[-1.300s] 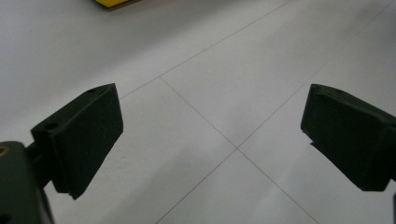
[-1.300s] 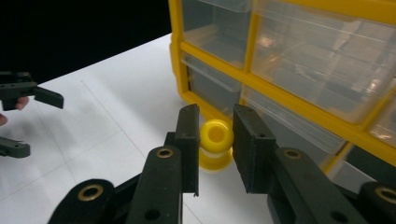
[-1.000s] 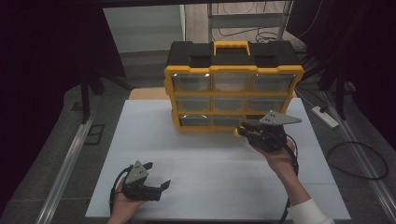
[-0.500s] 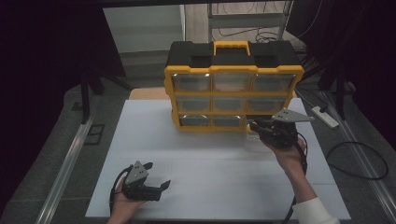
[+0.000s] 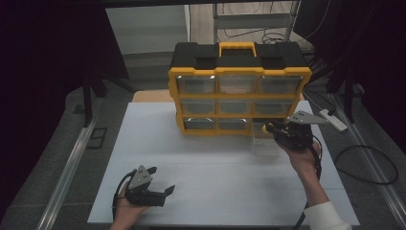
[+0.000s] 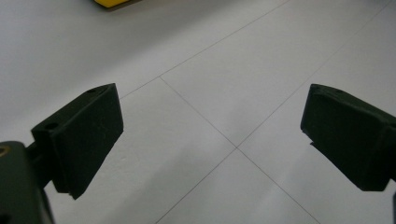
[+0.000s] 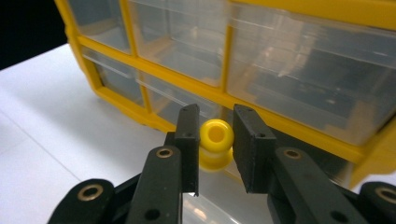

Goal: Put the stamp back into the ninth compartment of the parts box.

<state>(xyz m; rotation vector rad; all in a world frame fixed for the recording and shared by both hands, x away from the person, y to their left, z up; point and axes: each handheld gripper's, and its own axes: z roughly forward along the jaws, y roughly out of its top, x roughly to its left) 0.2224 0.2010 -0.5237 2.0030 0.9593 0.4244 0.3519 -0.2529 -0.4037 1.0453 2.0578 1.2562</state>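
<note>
Right gripper (image 7: 214, 140) is clamped on a yellow bead (image 7: 215, 142) between its pads, directly over an open clear drawer (image 5: 265, 139) pulled from the organizer (image 5: 239, 91) just beyond. Risk: the bead is round, so a loose or off-centre grip could let it roll and miss the drawer. Left gripper (image 5: 160, 190) rests wide open, well apart.

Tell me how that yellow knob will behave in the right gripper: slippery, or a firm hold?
The knob looks like smooth, glossy plastic, so the right gripper may slip if the pull goes off-axis. Its narrow waist should help keep the grip. The clear drawer behind it looks thin and light, so it will probably slide out easily.
</note>
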